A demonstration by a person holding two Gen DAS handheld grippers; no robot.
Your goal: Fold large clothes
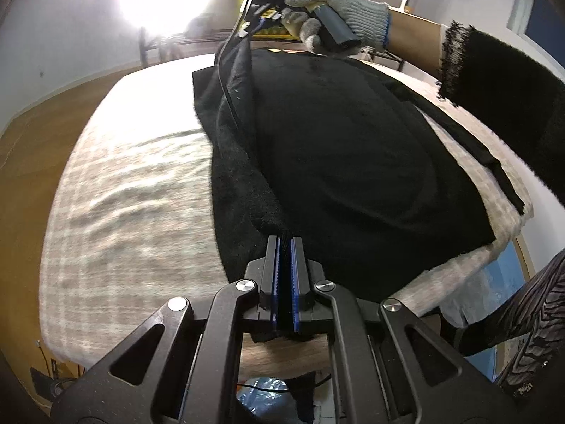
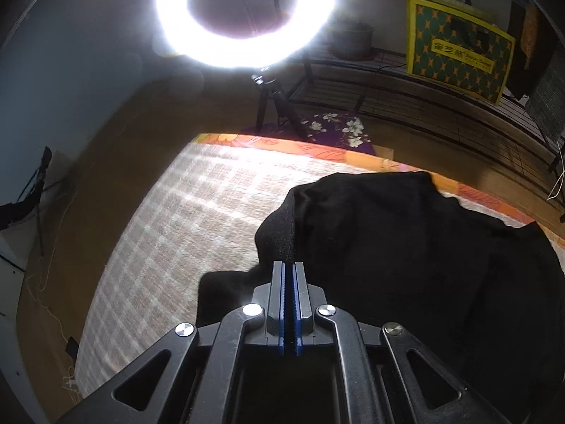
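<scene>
A large black garment (image 1: 353, 162) lies spread on a pale checked bedcover (image 1: 134, 183). My left gripper (image 1: 284, 242) is shut on the garment's near edge, with black cloth pinched between its blue pads. In the right wrist view the same black garment (image 2: 406, 247) lies on the checked cover (image 2: 183, 219), and my right gripper (image 2: 289, 265) is shut on a raised fold of its edge. In the left wrist view the right gripper's body (image 1: 282, 3) shows at the far end of the garment, held by a gloved hand (image 1: 339, 3), its fingertips hidden.
A bright ring light (image 2: 247, 10) on a tripod stands beyond the bed. A wire shelf (image 2: 406, 81) with a yellow-green box (image 2: 459, 49) is at the back right. A floral cushion (image 2: 328, 127) lies on the wooden floor. A black sleeve (image 1: 501, 106) is at right.
</scene>
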